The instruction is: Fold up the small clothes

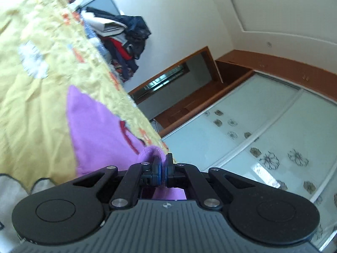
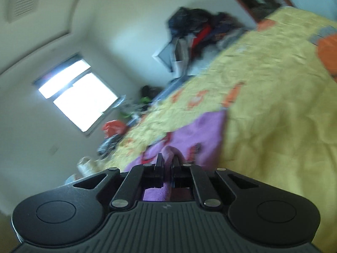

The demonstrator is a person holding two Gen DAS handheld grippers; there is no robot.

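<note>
A bedroom, with a bed under a crumpled yellow bedspread (image 1: pixel 42 109) printed in orange and white, serves as the folding surface. Nearest each camera, both tools are clamped on cloth: the left gripper (image 1: pixel 163 164) has its jaws pressed together on a bunched edge of the purple garment (image 1: pixel 94 130), and the right gripper (image 2: pixel 167 164) pinches another bunched edge of the same garment (image 2: pixel 202 130), whose body trails away flat onto the bedspread, red print showing on it. Beyond it the spread runs up to a heap of dark and red clothes (image 1: pixel 126 40) against the wall. Both views are tilted and the right one is blurred, so the pinches look to be carried mid-fold. The risk, as I judge it, is that only a thin roll of fabric sits between each pair of jaws; an uneven pull between the hands could slip an edge free or skew the fold. Only the left view shows the sliding wardrobe doors (image 1: pixel 263 130) with flower motifs; only the right shows the bright window (image 2: pixel 78 90) and clutter beside the bed.
</note>
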